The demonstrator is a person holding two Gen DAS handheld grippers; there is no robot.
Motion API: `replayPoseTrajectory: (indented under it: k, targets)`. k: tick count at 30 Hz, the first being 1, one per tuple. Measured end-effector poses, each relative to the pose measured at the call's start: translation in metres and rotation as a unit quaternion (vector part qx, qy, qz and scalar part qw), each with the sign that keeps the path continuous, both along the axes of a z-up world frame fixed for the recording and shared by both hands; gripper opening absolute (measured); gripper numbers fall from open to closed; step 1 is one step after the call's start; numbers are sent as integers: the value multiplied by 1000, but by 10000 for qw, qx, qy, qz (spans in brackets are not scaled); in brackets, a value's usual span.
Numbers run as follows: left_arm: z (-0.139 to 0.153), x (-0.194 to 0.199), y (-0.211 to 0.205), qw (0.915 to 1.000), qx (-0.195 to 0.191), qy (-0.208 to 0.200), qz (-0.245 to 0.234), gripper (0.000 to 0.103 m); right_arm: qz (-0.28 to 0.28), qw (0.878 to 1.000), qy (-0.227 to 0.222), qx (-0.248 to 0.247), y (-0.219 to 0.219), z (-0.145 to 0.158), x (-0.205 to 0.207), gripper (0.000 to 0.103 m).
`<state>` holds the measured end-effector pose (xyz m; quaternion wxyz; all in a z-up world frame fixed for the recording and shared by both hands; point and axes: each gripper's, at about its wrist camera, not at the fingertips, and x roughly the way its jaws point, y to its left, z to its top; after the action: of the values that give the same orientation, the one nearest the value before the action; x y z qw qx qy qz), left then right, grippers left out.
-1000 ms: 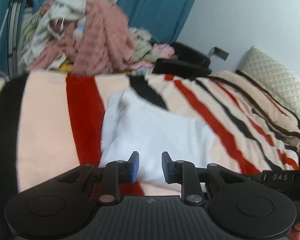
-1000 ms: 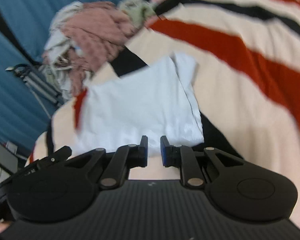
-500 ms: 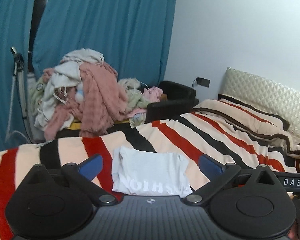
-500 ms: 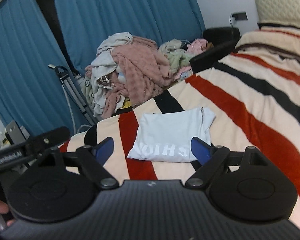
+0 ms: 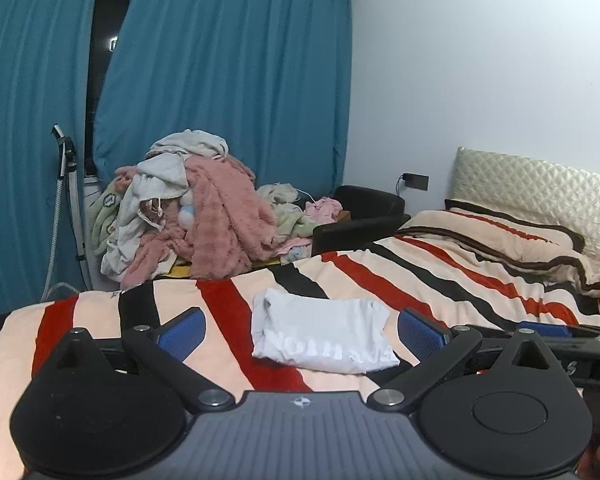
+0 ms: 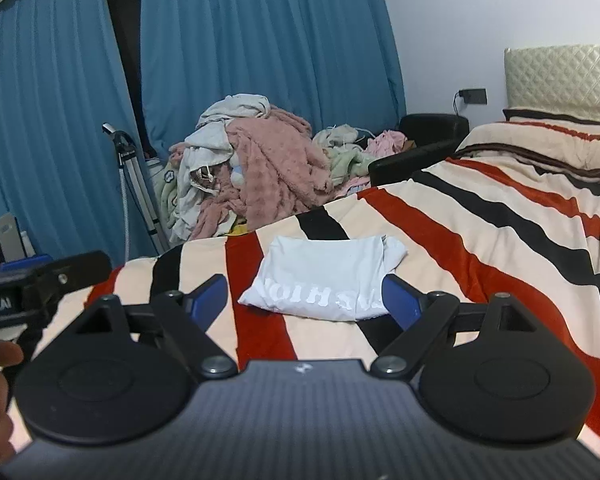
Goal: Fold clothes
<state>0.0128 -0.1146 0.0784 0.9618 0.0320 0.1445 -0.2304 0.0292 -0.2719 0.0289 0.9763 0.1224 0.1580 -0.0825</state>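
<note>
A folded white T-shirt (image 5: 320, 334) with mirrored white lettering lies on the striped blanket (image 5: 440, 280) near the bed's foot; it also shows in the right wrist view (image 6: 324, 276). My left gripper (image 5: 302, 328) is wide open and empty, held back from and above the shirt. My right gripper (image 6: 304, 294) is wide open and empty, likewise above and short of the shirt. The right gripper's body shows at the right edge of the left wrist view (image 5: 560, 340); the left gripper's body shows at the left edge of the right wrist view (image 6: 40, 280).
A heap of unfolded clothes (image 5: 196, 216) with a pink fluffy piece lies beyond the bed's foot (image 6: 260, 164). A black chair (image 5: 364, 216) stands beside it. Blue curtains (image 5: 220, 80), a tripod (image 5: 68, 208) and a quilted headboard (image 6: 560, 76) surround the bed.
Both grippers let go of the white shirt, opened wide and drew back and up. The shirt now lies folded on the blanket.
</note>
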Motion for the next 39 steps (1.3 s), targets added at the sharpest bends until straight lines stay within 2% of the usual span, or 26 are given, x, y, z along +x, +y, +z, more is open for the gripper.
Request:
replayPoseTrajectory:
  k: [9, 18, 28, 39]
  targets:
    - [-38, 1, 15, 9999, -25, -22, 134, 103, -100, 9991, -158, -388, 21, -33, 3, 86]
    - [-62, 16, 21, 9997, -2, 78, 218, 103, -234, 9992, -1, -319, 15, -56, 21, 86]
    - [-70, 16, 18, 9996, 49, 146, 241, 103, -322, 9993, -47, -160, 12, -58, 15, 86]
    - [-72, 10, 11, 9994, 191, 128, 262, 103, -277, 9992, 23, -280, 17, -61, 15, 86]
